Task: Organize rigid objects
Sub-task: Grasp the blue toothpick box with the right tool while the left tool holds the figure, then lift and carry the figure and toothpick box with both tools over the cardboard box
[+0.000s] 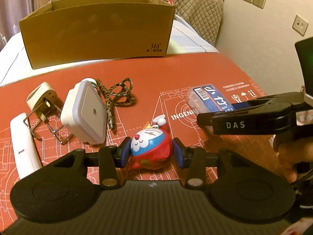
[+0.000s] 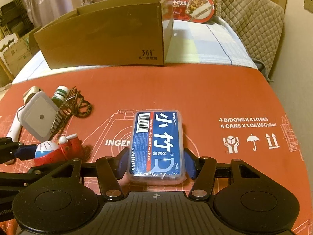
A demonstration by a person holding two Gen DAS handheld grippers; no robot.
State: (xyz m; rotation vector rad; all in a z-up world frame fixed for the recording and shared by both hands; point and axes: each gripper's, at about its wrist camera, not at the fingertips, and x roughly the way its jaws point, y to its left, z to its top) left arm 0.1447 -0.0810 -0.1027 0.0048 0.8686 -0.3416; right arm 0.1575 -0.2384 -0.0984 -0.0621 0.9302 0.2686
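One red cardboard sheet (image 2: pixel 195 90) covers the work surface and carries all loose items. One open brown cardboard box (image 1: pixel 97 29) stands just past its far edge, towards the far left corner. One round red food tub (image 2: pixel 192 6) sits behind the box's right end.

On the sheet's left side I count: one white handset-shaped item (image 1: pixel 23 146) at the left edge, one white square plug-in unit (image 1: pixel 84 113), one white plug adapter (image 1: pixel 42 99), one wire clip (image 1: pixel 52 129) and one patterned cord (image 1: pixel 117 96), all grouped close together.

One blue dental floss pick box (image 2: pixel 157 146) lies near the sheet's middle. My right gripper (image 2: pixel 155 162) brackets its near end, the pads (image 2: pixel 188 161) close on both sides; firm contact I cannot confirm.

One Doraemon figurine (image 1: pixel 150 150) lies left of the floss box. My left gripper (image 1: pixel 151 152) straddles it, jaws at medium width, small gaps visible at each side.
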